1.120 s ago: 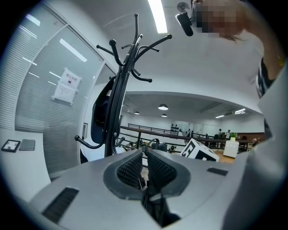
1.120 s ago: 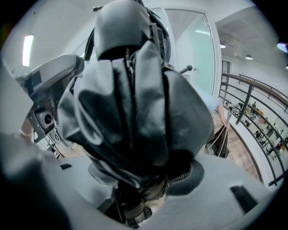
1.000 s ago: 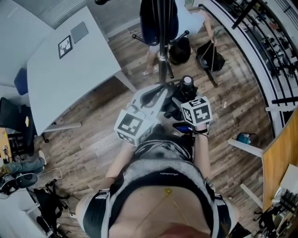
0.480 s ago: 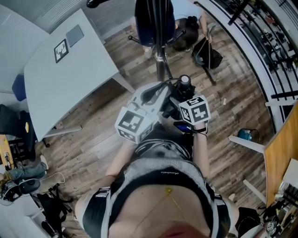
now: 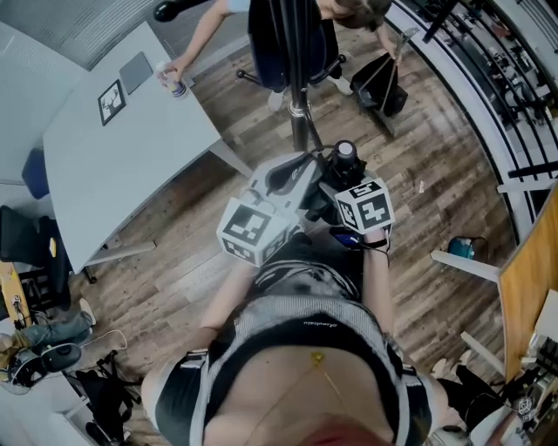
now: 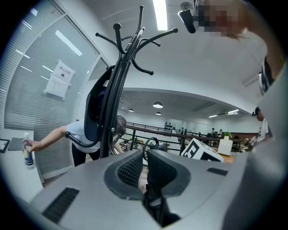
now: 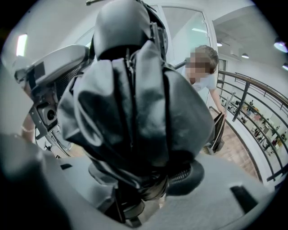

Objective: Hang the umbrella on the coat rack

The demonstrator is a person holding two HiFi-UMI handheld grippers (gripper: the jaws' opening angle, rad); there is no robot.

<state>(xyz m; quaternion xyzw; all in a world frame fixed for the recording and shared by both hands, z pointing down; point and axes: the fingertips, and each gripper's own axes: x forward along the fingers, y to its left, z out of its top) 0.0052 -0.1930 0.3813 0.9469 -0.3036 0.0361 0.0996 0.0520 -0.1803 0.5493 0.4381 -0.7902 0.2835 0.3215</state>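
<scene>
The black coat rack (image 6: 118,81) stands straight ahead in the left gripper view, its curved hooks (image 6: 146,38) high above and a dark garment (image 6: 93,112) hung on it. From the head view its pole (image 5: 299,96) rises just beyond both grippers. My right gripper (image 7: 148,188) is shut on the folded black umbrella (image 7: 135,99), which fills its view. Its knob end (image 5: 347,152) points up. My left gripper (image 6: 145,168) sits beside it, jaws pressed together on a thin black strap loop (image 6: 146,144) of the umbrella.
Beyond the rack, a person (image 5: 261,22) leans over, one hand on a bottle (image 5: 177,87) on the grey table (image 5: 122,157) at the left. A black bag (image 5: 381,83) lies on the wood floor. A railing (image 5: 488,78) curves along the right.
The person behind the rack has leaned over and reached a bottle onto the table. Both grippers with the umbrella stay almost where they were.
</scene>
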